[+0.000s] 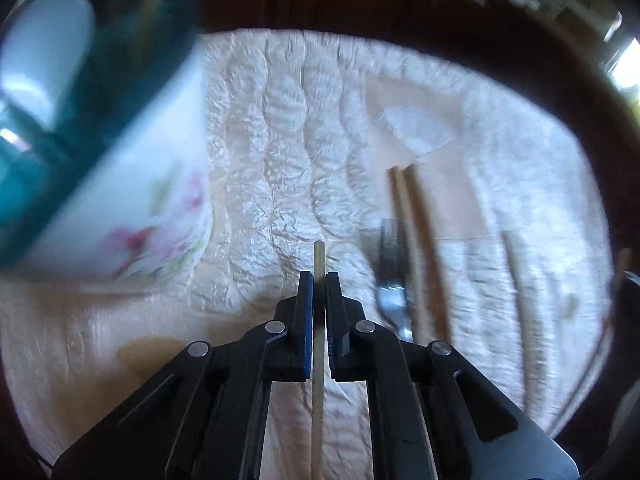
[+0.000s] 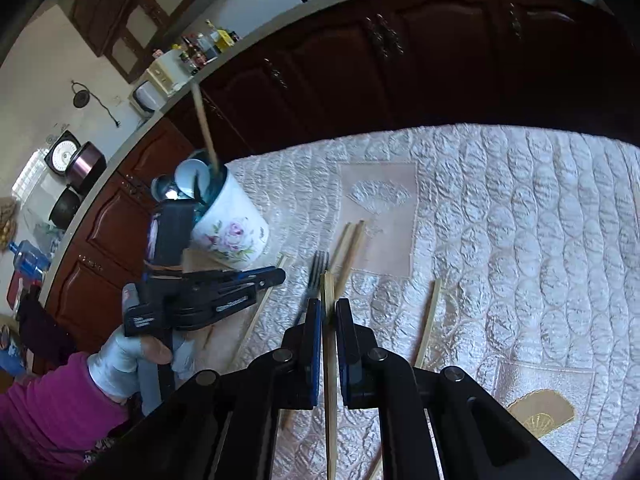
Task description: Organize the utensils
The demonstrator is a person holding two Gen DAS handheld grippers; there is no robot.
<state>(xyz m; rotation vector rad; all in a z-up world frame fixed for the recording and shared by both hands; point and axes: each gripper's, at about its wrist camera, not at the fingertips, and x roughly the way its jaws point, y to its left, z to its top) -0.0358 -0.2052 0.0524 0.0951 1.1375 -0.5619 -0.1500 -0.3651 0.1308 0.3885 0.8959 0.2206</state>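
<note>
- Left gripper (image 1: 319, 276): jaws pinch one chopstick (image 1: 319, 264), its tip poking just past the pads.
- Right gripper (image 2: 329, 304): jaws pinch a second chopstick (image 2: 329, 360) the same way, above the quilted cloth (image 2: 520, 220) covering the worktop.
- A fork (image 2: 314, 280) and a pair of chopsticks (image 2: 350, 248) lie on the cloth just beyond the right jaws; a single stick (image 2: 430, 316) lies to their right.
- A floral cup (image 2: 232, 228) stands near the worktop's far left edge, holding a spoon (image 2: 166, 190) and one upright stick (image 2: 204, 124).
- A gloved hand (image 2: 120, 360) grips the left tool.
</note>
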